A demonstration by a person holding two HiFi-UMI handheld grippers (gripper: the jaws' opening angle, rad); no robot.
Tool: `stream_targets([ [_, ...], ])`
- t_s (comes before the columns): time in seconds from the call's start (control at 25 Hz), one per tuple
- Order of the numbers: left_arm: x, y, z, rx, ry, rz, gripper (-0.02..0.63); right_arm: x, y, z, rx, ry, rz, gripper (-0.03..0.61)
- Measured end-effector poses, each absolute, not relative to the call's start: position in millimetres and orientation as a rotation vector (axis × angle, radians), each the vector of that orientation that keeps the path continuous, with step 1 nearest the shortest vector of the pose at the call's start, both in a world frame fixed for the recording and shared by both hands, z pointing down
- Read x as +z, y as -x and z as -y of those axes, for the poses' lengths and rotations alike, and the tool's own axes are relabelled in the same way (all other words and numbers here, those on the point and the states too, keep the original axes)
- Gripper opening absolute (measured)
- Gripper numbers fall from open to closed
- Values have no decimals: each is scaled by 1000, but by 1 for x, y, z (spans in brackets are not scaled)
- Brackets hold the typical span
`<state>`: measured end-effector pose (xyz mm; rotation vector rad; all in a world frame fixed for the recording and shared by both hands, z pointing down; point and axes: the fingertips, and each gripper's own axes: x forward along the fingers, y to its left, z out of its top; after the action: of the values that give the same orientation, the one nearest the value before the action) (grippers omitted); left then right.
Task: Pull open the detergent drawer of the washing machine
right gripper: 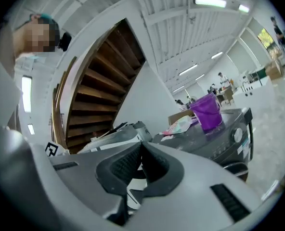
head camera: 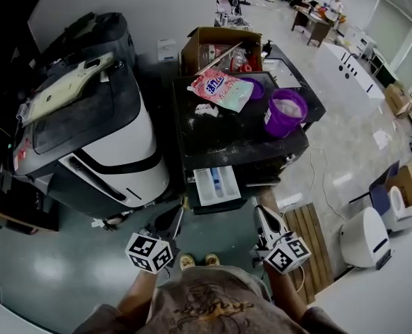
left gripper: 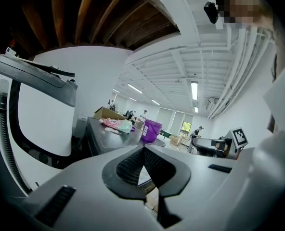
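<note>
Detergent drawer (head camera: 216,185) sticks out of the front of the dark washing machine (head camera: 213,136), pulled open. It is white with a blue part inside. On top of the machine, a pink soap bag (head camera: 222,89) lies at 12 o'clock from the drawer and a purple bucket (head camera: 284,111) stands at 1 o'clock. The left gripper (head camera: 172,221) is near the drawer at 7 o'clock and the right gripper (head camera: 263,220) at 5 o'clock, neither touching it. Both have their jaws pressed together with nothing between them.
</note>
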<state>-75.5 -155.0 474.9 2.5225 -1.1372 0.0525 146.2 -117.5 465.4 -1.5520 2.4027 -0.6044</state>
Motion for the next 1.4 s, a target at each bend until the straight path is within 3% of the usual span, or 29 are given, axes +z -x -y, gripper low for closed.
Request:
stream_targets([
  [0.36,479,84,161,31,-2533,1187,20,476,-140,118,-331,1840,-2524,-2],
  [1.4,495,103,162,73,-2491,1249,20,503,-126,116,-379,1894,-2538,-3],
])
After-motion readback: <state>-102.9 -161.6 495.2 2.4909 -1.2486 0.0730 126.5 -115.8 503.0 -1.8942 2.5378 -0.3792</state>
